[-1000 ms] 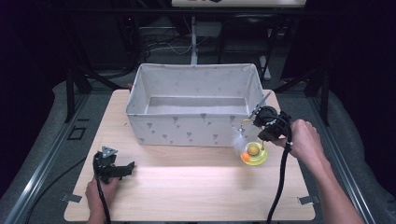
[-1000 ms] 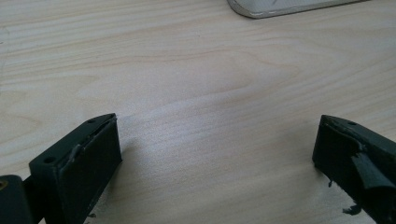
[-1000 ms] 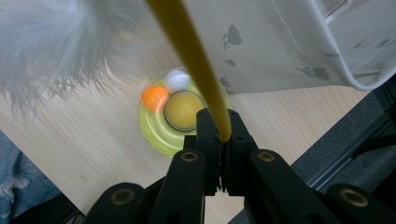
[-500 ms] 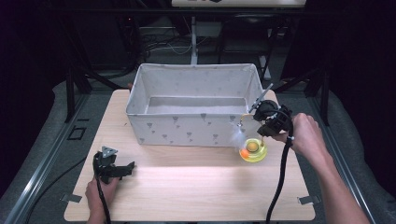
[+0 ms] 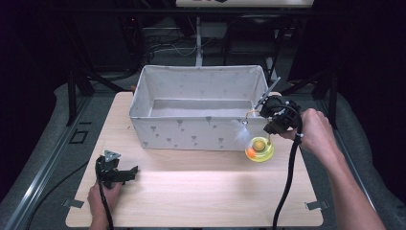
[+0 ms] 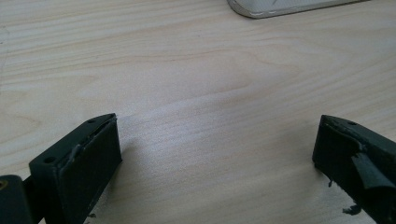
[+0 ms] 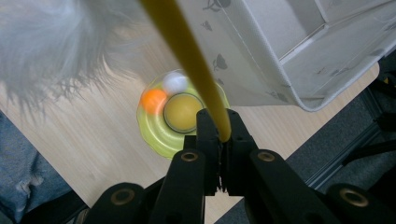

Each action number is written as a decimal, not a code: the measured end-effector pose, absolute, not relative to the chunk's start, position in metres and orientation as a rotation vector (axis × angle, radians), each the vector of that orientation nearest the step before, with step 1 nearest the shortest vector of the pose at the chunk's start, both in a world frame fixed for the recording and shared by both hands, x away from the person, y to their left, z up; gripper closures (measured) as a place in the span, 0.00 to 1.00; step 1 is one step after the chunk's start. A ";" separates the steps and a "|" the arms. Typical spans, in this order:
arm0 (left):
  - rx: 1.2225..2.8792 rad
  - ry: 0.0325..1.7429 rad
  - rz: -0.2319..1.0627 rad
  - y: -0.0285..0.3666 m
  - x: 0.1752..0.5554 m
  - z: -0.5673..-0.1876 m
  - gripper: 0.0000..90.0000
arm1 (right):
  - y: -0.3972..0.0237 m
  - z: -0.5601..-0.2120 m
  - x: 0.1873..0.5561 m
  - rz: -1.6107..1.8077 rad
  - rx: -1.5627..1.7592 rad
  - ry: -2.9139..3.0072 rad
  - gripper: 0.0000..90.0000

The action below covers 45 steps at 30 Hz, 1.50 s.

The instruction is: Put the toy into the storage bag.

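Cat toy (image 5: 259, 149): I've got it just off the bin's front right corner, low over the table and beside the fabric wall. I'm holding it by its wand, not its dish, so the base hangs below my grip.

Fabric bin (image 5: 196, 135): biggest thing on the table, open top, nothing visible inside. It sits at the far middle, and my guess is that's where this toy is headed, which is why I carry it this close to the rim.

Table (image 5: 201, 196): pale wood, bare in front, room to work.

Right gripper (image 5: 274, 125): jaws pressed together on the yellow wand (image 7: 194, 65), pinching it low down in the right gripper view. I judge a thin stem is the only easy handle here; the dish is too wide and slick.

Left gripper (image 5: 125, 173): parked near the front left, well apart from the toy. In the left gripper view its jaws stand spread with only wood grain between them, nothing held. I keep it out of the way; one hand does this lift.

Dish (image 7: 161, 128): clear yellow-green ring track, tilted slightly as it dangles.

Feather (image 7: 51, 44): white fluff on the wand's end, flopping close to my camera.

Balls: orange ball (image 7: 153, 100) and white ball (image 7: 174, 82) sit touching in the track; a tilt too far could roll them.
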<state>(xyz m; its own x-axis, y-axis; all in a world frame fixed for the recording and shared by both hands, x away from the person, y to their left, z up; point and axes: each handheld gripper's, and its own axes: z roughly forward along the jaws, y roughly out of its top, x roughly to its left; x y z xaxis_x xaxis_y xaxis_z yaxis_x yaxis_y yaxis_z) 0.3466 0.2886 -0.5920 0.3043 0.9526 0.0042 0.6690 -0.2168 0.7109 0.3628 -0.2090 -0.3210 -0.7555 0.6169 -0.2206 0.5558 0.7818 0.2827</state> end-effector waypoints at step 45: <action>1.970 1.437 0.598 0.289 0.347 -0.592 0.01 | -0.184 -0.248 0.374 0.276 0.821 2.638 0.98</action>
<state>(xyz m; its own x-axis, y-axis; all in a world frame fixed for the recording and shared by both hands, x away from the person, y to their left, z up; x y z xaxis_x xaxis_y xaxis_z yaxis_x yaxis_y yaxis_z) 0.3465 0.2887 -0.5917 0.3052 0.9523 0.0002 0.6717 -0.2155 0.7088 0.3735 -0.1843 -0.2481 -0.7652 0.5786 -0.2822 0.5077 0.8119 0.2881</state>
